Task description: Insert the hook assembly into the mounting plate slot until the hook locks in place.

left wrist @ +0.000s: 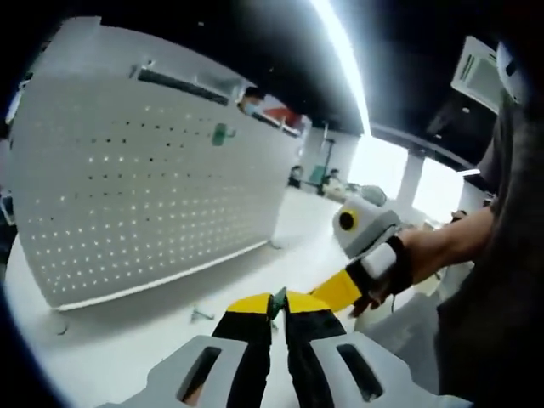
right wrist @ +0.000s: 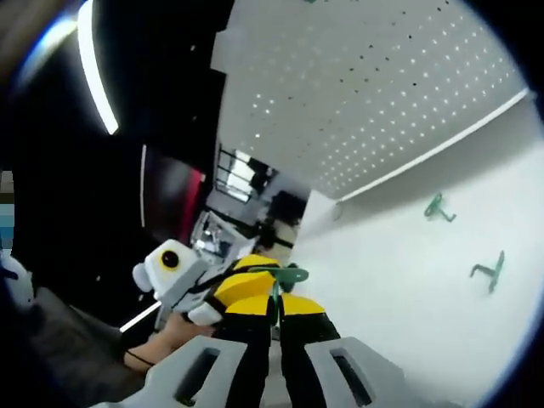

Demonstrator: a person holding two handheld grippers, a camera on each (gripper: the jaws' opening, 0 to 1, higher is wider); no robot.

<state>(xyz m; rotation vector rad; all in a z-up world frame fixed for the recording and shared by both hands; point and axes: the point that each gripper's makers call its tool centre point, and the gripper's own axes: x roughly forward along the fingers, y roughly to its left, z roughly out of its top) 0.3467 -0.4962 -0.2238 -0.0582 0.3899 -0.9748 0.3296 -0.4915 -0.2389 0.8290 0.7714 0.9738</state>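
A white pegboard mounting plate (left wrist: 153, 195) stands upright on the white table, with one green hook (left wrist: 223, 133) hanging near its top; the plate (right wrist: 382, 93) also appears in the right gripper view. My left gripper (left wrist: 277, 308) is shut on a small green hook (left wrist: 277, 300) between its yellow-black tips. My right gripper (right wrist: 276, 310) is shut on a green hook (right wrist: 287, 274) that rises from its tips. The two grippers meet tip to tip: the right gripper (left wrist: 344, 287) comes in from the right, the left gripper (right wrist: 242, 285) from the left. Whether both hold the same hook is unclear.
Two loose green hooks (right wrist: 438, 207) (right wrist: 489, 272) lie on the white table (right wrist: 399, 280) in front of the plate. Another small hook (left wrist: 201, 314) lies near the plate's base. A person's hand (left wrist: 425, 255) holds the right gripper. Behind is an office with bright ceiling lights.
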